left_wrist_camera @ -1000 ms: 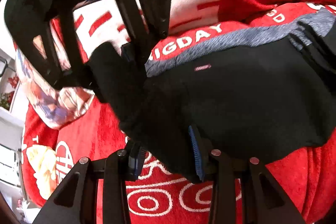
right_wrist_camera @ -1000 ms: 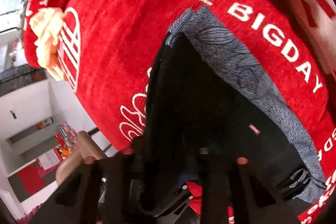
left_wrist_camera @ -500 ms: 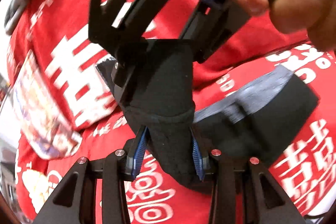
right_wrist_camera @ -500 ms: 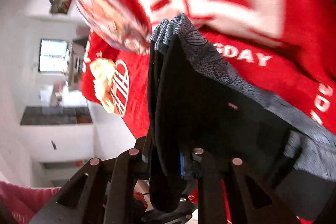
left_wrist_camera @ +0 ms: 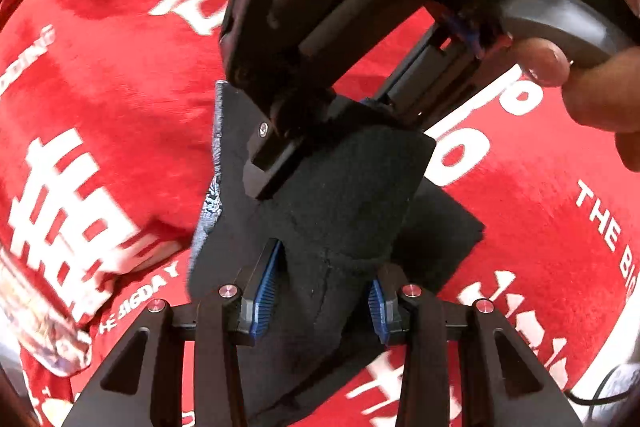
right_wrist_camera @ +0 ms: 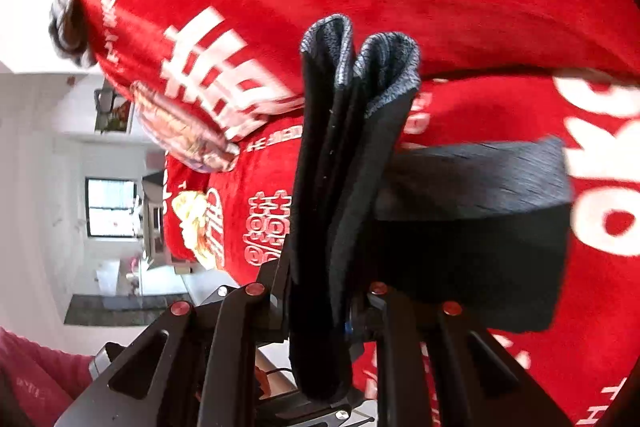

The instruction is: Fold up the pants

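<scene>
Fold in progress, wrist views. The left gripper (left_wrist_camera: 320, 291) is pinching a thick bunch of the black pants (left_wrist_camera: 340, 211) between its blue pads (left_wrist_camera: 264, 287), and the right gripper (right_wrist_camera: 320, 307) is clamping a stacked edge of the same pants (right_wrist_camera: 340, 155), whose grey patterned waistband (right_wrist_camera: 384, 67) is standing up past its fingers. Both grippers are holding the garment lifted above the red printed blanket (left_wrist_camera: 120, 87), with the free part hanging between them. A person's hand (left_wrist_camera: 592, 83) is gripping the right tool. Judged step: carrying the held end across for a fold. The next move is likely calling for lowering both edges together, aligned, before either grip is released.
</scene>
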The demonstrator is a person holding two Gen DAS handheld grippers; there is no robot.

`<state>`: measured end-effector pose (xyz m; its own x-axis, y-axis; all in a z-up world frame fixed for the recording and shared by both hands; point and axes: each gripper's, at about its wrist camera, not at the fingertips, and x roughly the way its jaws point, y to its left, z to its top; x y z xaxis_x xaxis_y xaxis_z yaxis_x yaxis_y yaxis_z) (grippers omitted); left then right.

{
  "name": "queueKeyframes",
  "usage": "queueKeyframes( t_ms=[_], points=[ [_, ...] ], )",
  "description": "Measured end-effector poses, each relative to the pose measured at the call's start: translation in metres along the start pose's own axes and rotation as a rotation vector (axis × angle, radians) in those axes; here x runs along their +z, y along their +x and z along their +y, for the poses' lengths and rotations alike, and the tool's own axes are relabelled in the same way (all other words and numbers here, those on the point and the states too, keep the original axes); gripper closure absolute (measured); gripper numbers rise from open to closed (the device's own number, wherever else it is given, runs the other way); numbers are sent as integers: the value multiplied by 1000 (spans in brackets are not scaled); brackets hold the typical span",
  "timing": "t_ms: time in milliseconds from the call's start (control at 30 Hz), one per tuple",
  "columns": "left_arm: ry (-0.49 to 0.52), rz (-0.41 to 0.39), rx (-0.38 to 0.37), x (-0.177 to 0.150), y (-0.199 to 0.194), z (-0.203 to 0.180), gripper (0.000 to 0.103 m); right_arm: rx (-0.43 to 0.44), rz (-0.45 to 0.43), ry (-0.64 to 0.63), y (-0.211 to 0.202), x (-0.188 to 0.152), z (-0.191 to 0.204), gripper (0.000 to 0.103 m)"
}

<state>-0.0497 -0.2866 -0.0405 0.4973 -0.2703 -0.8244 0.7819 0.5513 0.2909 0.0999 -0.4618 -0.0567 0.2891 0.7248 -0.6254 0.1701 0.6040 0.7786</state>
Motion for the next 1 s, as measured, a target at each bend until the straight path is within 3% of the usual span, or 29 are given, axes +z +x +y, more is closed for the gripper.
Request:
queueKeyframes(
  t_ms=[233, 333, 467, 567, 667, 767, 867, 1000],
  points=[
    [41, 115, -23, 4, 54, -40, 63, -30, -41, 119, -1, -6, -90, 84],
    [70, 154, -42, -1, 63, -46, 57, -47, -39, 163, 7, -8, -116, 84],
    [93, 148, -63, -10, 52, -34, 29, -60, -47, 193, 7, -18, -134, 84],
    [90, 142, -102, -19, 34, -19, 29, -78, -53, 190, 0, -27, -132, 84],
    [62, 129, -93, -27, 13, 3, 29, -134, -50, 174, -7, -37, -129, 83],
    [-44, 158, -91, -34, 7, 39, 29, -206, -68, 180, -13, -42, -122, 82],
    [-225, 250, -129, -42, 21, 77, 29, -297, -106, 194, -26, -47, -114, 80],
    [-459, 337, -121, -59, 41, 118, 29, -416, -138, 170, -39, -54, -99, 80]
  ],
)
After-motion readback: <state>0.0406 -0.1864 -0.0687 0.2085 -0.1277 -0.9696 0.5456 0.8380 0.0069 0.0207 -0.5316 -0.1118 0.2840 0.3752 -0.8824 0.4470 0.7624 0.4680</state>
